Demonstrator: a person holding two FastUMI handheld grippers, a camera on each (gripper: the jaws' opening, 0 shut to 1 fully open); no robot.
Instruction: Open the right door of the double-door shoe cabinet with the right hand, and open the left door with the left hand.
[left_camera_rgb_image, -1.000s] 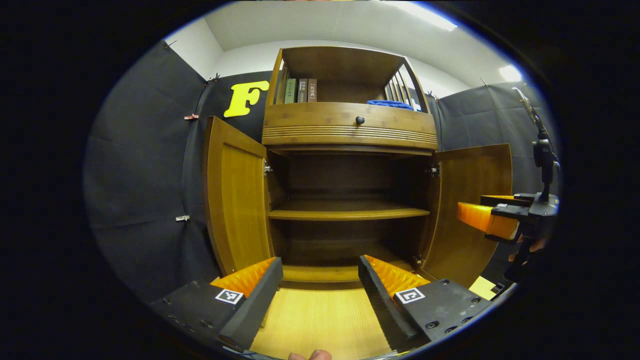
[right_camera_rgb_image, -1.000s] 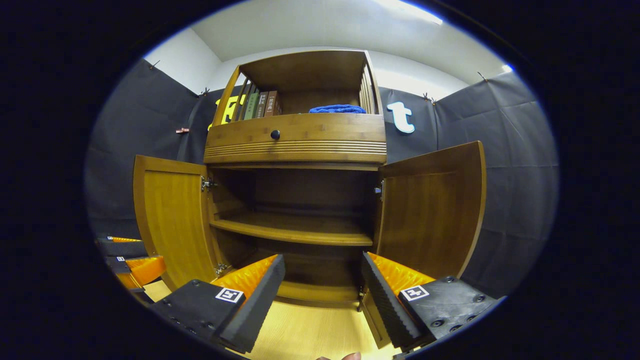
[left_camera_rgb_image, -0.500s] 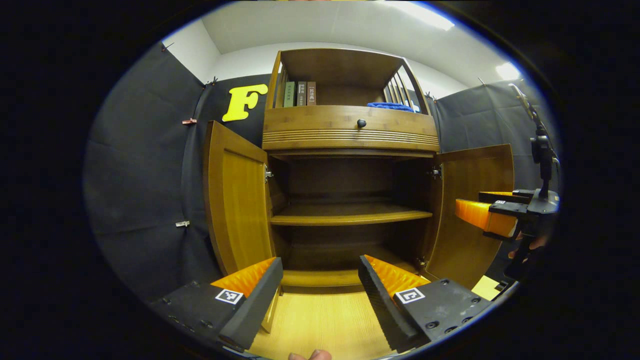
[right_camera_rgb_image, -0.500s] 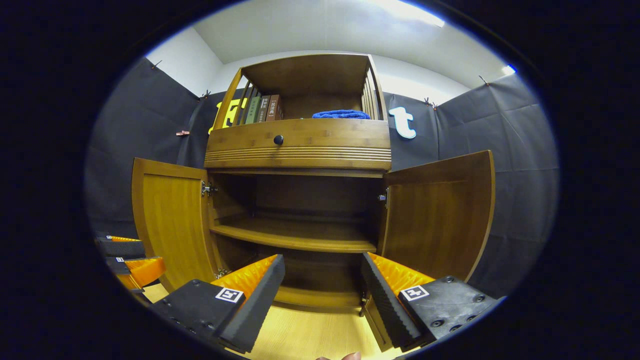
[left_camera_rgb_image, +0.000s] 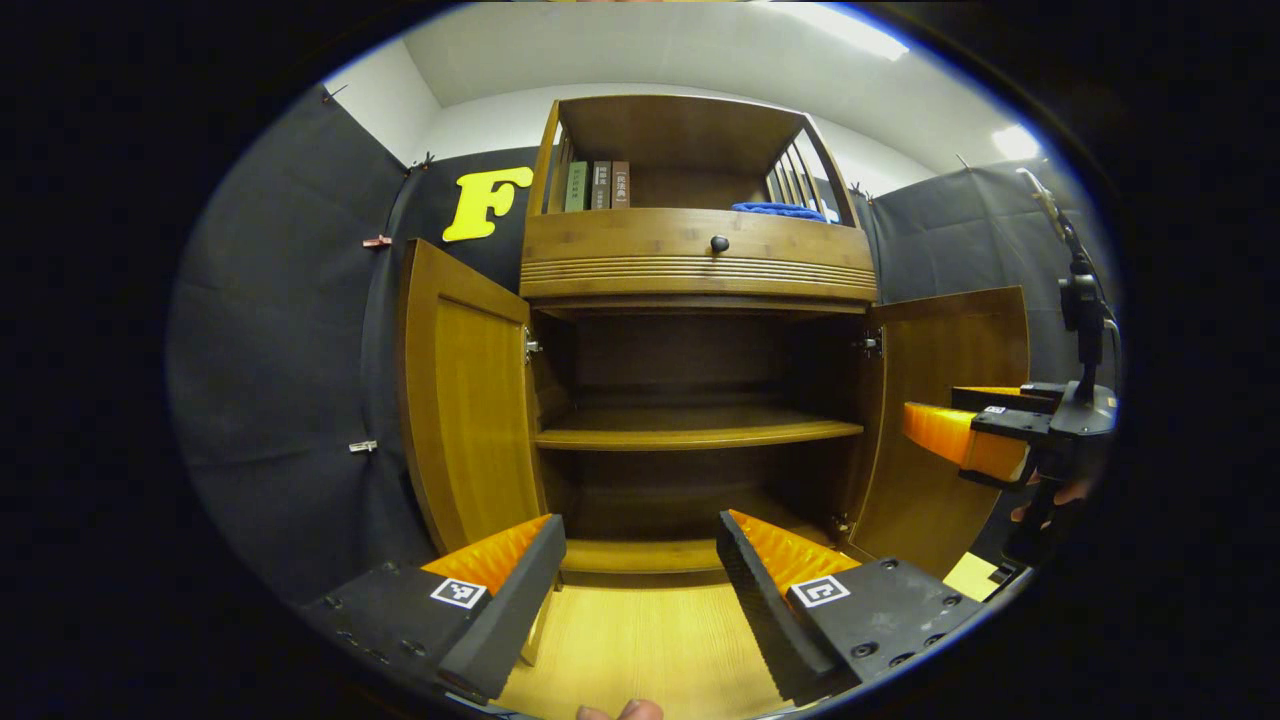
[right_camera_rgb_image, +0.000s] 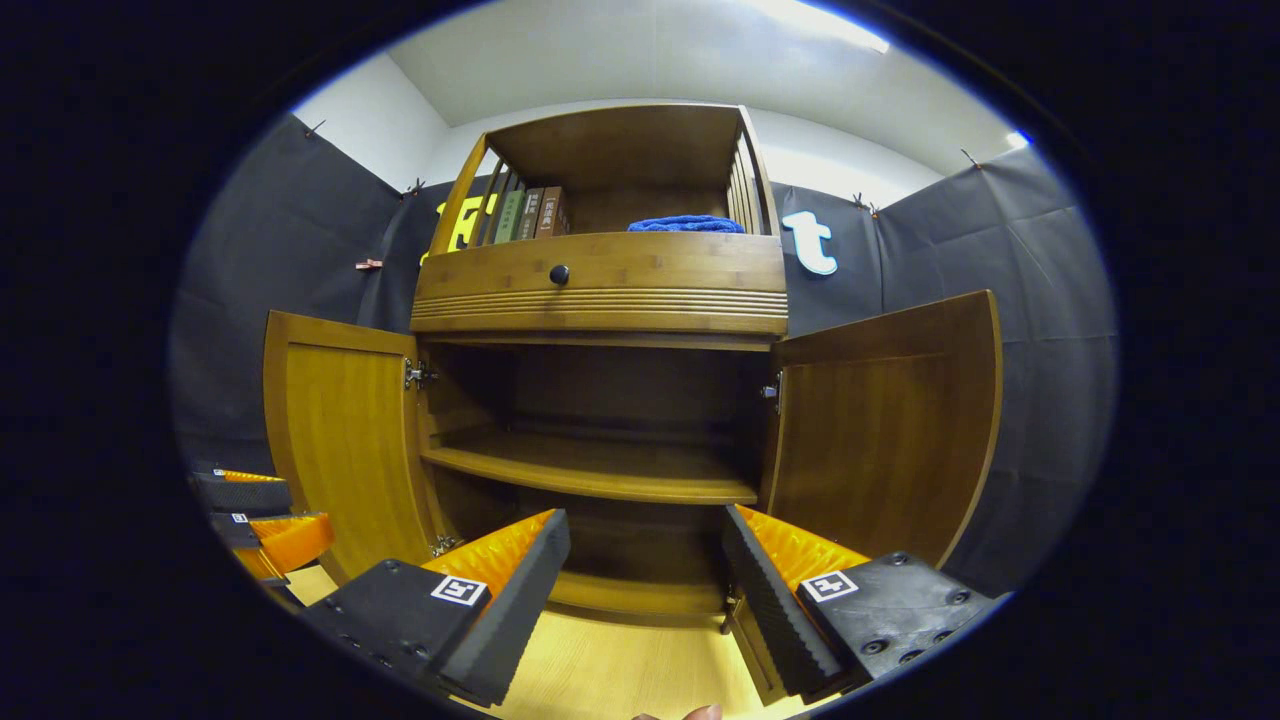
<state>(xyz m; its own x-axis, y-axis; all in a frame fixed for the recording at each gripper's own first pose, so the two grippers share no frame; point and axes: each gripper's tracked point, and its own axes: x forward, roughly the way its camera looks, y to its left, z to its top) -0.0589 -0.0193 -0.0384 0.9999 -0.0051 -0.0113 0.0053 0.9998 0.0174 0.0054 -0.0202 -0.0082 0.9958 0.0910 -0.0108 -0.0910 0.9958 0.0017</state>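
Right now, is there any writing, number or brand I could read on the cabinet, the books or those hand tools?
Books on the top shelf: the spines carry print, too small and blurred to read.
Square markers on the left gripper and the right gripper: black-and-white patterns, no words.
Cabinet: no text on the wood.

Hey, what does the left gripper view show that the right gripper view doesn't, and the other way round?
Left gripper view: the right gripper, held in a hand, at the far right in front of the right door, with a black stand above it. Right gripper view: the left gripper, low at the far left beside the left door. Both: the shoe cabinet with both doors standing open, a bare middle shelf, books and a blue cloth on top, and that view's own open gripper at the bottom.
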